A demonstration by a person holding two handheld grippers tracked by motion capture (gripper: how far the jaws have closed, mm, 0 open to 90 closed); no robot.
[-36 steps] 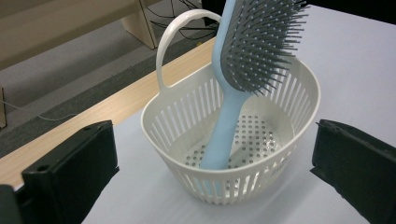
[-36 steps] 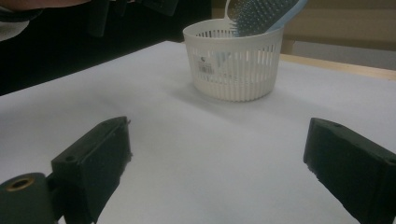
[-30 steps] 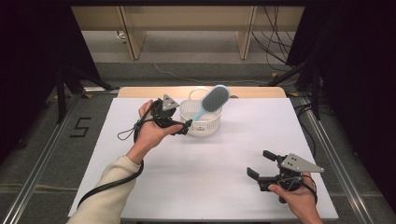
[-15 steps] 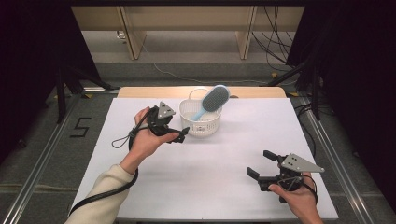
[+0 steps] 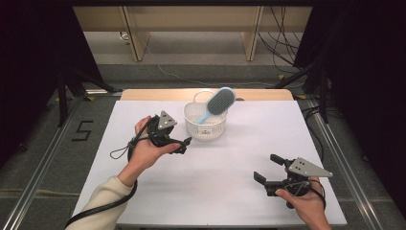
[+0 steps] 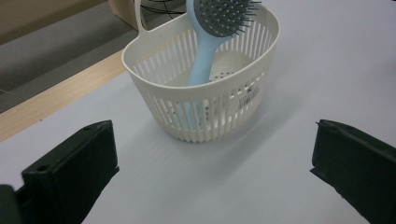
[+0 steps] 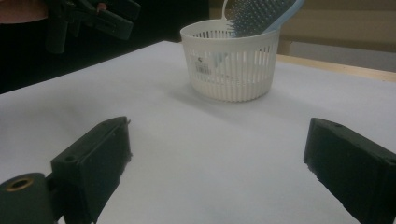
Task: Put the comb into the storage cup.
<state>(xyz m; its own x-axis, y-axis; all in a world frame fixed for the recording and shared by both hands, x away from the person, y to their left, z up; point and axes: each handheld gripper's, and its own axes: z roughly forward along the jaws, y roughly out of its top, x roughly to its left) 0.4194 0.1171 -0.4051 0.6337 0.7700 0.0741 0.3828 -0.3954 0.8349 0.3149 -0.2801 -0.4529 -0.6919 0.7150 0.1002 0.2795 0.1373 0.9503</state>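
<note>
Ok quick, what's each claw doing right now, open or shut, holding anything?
Left claw: open, holding nothing, near the basket with the hairbrush in it.
Right claw: open, holding nothing, over the table.

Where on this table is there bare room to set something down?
The widest bare patch is mid-table, between the basket, the left gripper and the right gripper. The strip from the basket to the table's right edge is bare too. It is crowded only where the brush sticks out of the basket.
</note>
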